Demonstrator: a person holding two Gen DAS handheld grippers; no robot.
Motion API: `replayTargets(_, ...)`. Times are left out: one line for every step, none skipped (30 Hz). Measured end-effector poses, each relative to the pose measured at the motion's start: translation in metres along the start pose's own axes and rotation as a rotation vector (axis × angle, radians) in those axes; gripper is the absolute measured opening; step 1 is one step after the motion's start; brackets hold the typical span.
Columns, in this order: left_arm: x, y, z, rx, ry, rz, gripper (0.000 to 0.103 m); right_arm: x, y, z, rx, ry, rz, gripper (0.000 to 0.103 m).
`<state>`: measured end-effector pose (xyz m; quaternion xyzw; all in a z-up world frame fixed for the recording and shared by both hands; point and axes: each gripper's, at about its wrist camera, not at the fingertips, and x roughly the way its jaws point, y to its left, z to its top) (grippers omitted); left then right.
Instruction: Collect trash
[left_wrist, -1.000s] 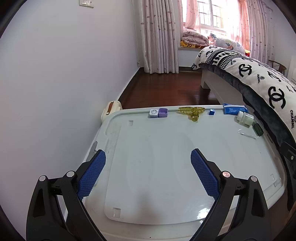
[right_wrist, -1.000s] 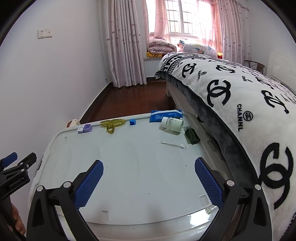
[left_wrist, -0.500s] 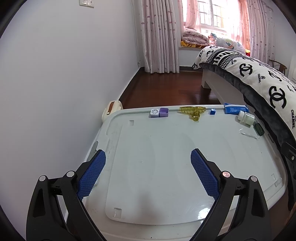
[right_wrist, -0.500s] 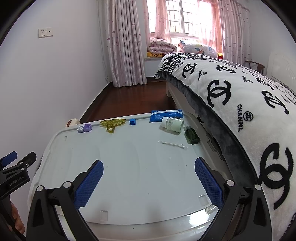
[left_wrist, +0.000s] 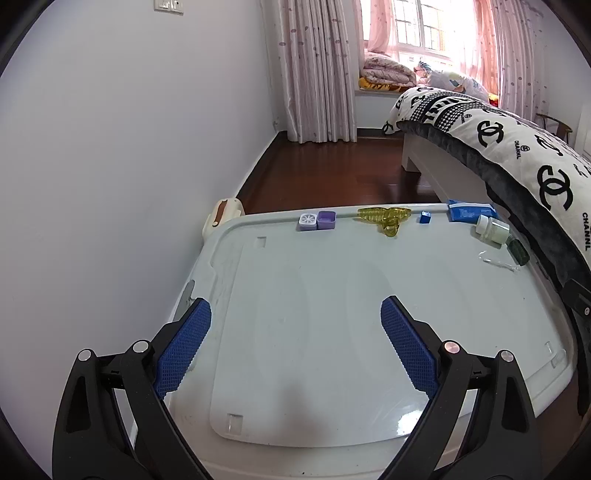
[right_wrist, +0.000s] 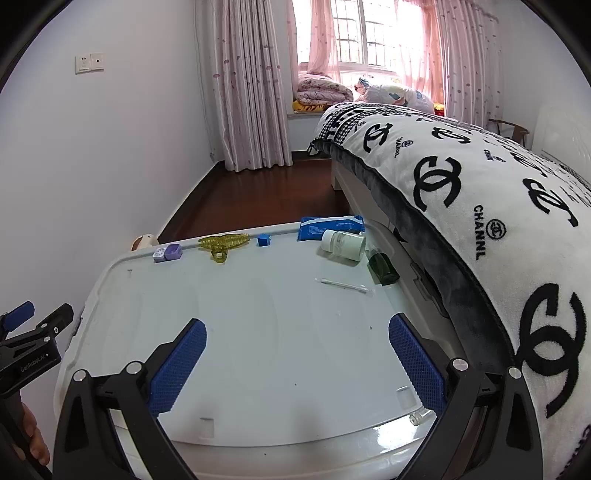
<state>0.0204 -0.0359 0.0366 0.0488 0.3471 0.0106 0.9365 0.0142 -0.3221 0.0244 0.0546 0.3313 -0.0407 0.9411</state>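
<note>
**Both grippers empty, trash at far edge of lid**

We're over a big white storage-bin lid (right_wrist: 258, 332) wedged between wall and bed (right_wrist: 480, 192). Our left gripper (left_wrist: 295, 339) and right gripper (right_wrist: 295, 354) both hover at the near end w/ fingers spread wide, nothing between the pads. Nothing collected yet, by our read.

Trash sits in a row along the far rim, well apart from us. Largest to smallest: blue packet (right_wrist: 330, 227), white bottle (right_wrist: 343, 243) lying on its side touching it, dark green bottle (right_wrist: 382, 264) just beside that near the bed-side edge, yellow hair clip (right_wrist: 221, 243), purple/white case (right_wrist: 167, 253), blue cube (right_wrist: 263, 240), and a thin cotton swab (right_wrist: 343, 284).

Risks, as we judge them:
- White bottle is on its side; a nudge could roll it off the rim.
- Green bottle sits close to the blanket; wide fingers may snag fabric or push it into the gap.
- Swab is flat and thin; pads may slide over it.
- No bin or bag visible, so drop-off spot is unknown.
</note>
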Motion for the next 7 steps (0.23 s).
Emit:
replayTargets(0.0003, 0.0004, -0.0001, -0.003, 0.002, 0.001, 0.091, 0.0000, -0.0001, 0.0000, 0.000, 0.000, 0.001, 0.098)
replayTargets(0.0007, 0.0012, -0.0001, -0.008, 0.003, 0.004, 0.091, 0.0000, 0.0002, -0.0002, -0.001, 0.001, 0.003, 0.098)
replayTargets(0.0008, 0.0019, -0.0002, -0.011, 0.005, 0.001, 0.091, 0.0002, -0.0006, -0.0004, -0.003, 0.002, 0.004, 0.098)
replayTargets(0.0010, 0.0026, -0.0003, -0.013, 0.007, -0.001, 0.091, 0.0006, -0.0011, -0.0004, -0.005, 0.002, 0.006, 0.098)
replayTargets(0.0012, 0.0030, -0.0003, -0.015, 0.007, -0.002, 0.091, 0.0008, -0.0012, -0.0005, -0.008, 0.003, 0.007, 0.098)
replayTargets(0.0013, 0.0034, -0.0002, -0.016, 0.007, 0.000, 0.091, 0.0012, -0.0021, -0.0005, -0.009, 0.004, 0.008, 0.098)
replayTargets(0.0013, 0.0036, -0.0002, -0.016, 0.007, 0.000, 0.091, 0.0014, -0.0020, -0.0005, -0.009, 0.004, 0.009, 0.098)
